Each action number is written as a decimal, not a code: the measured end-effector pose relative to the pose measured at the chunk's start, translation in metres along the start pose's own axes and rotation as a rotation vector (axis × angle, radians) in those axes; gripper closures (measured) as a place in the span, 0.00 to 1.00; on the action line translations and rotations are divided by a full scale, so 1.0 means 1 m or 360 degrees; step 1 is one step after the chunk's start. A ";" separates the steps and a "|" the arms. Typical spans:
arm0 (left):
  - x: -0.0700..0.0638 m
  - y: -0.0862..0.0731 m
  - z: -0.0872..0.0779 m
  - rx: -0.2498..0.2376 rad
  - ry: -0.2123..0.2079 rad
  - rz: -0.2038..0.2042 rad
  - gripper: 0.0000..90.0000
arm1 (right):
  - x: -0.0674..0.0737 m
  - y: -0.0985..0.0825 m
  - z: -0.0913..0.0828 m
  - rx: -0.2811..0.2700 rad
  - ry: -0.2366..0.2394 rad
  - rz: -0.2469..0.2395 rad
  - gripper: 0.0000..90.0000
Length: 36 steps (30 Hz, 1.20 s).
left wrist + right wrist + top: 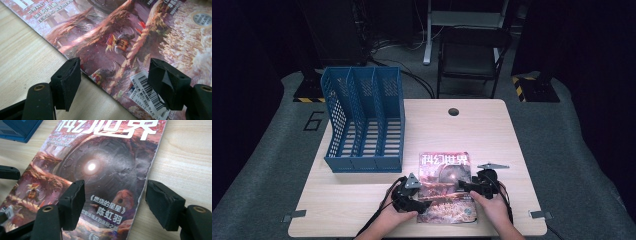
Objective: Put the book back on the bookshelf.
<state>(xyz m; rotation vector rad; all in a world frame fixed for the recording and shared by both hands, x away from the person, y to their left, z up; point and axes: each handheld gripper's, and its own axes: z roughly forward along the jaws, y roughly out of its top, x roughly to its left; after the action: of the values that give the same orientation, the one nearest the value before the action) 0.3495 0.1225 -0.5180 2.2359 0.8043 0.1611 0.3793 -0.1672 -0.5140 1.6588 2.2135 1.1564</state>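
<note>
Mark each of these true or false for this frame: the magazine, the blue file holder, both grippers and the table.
1. The magazine lies flat on the table. True.
2. The blue file holder holds the magazine in one of its slots. False: its slots look empty, and the magazine lies in front of it to the right.
3. The left gripper straddles the magazine's edge with jaws open. True.
4. The right gripper is clamped shut on the cover. False: its jaws stand apart, one over the cover, one over the bare table.
5. A round hole sits at the table's far edge. True.
</note>
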 end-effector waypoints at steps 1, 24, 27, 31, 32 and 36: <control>0.001 0.000 0.000 0.0001 -0.0015 0.0004 0.30 | 0.000 0.000 0.000 0.0000 0.0000 0.0000 0.35; -0.004 -0.004 0.003 -0.0026 -0.0023 0.0083 0.20 | -0.010 0.003 -0.006 -0.0022 0.0115 0.0259 0.41; -0.004 -0.004 0.003 -0.0034 -0.0021 0.0088 0.20 | -0.011 0.003 -0.007 -0.0025 0.0135 0.0279 0.41; -0.004 -0.005 0.003 -0.0034 -0.0023 0.0095 0.20 | -0.009 0.004 -0.009 -0.0034 0.0123 0.0257 0.40; -0.004 -0.005 0.003 -0.0039 -0.0019 0.0096 0.20 | -0.008 0.004 -0.010 -0.0045 0.0128 0.0248 0.41; -0.004 -0.005 0.003 -0.0040 -0.0018 0.0096 0.20 | -0.005 0.005 -0.014 -0.0072 0.0137 0.0232 0.41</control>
<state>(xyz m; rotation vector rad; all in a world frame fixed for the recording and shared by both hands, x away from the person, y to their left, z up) 0.3451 0.1205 -0.5232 2.2364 0.7251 0.1866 0.3776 -0.1775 -0.5026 1.8106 2.1285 1.3268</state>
